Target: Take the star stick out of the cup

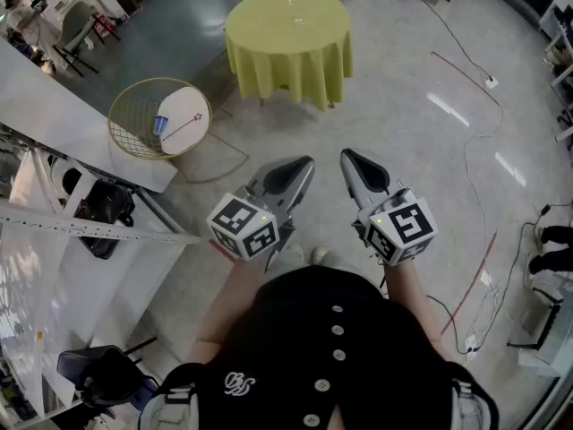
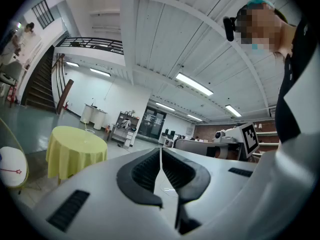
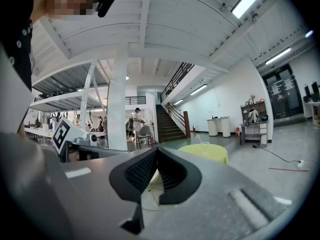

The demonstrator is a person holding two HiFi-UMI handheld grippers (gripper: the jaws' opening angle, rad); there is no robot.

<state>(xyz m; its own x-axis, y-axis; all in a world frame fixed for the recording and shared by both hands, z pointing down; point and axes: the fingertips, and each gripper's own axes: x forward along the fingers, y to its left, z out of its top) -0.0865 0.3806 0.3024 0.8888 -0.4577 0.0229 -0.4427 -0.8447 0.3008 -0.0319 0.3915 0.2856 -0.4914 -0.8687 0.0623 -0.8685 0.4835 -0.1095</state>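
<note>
Star stick far off; both tongs shut and empty

Star stick (image 1: 183, 126) thin and pink, slanting across the white round top (image 1: 186, 101) of the wire side table (image 1: 130, 119), star end toward the top's right edge, other end by the blue cup (image 1: 159, 124) at the left edge; too small to tell whether seated in the cup or lying against it; left gripper (image 1: 307, 163) and right gripper (image 1: 346, 156) side by side close to the body, well apart from the side table, jaws pressed together on nothing in both gripper views; probably best done by walking up to the side table first, spreading one pair of jaws, pinching the shaft about midway and drawing it out along its own slant; steadying the cup with the other pair, since so light a cup would likely tip; keeping wide of the yellow-clothed table (image 1: 286, 52) just beyond.
</note>
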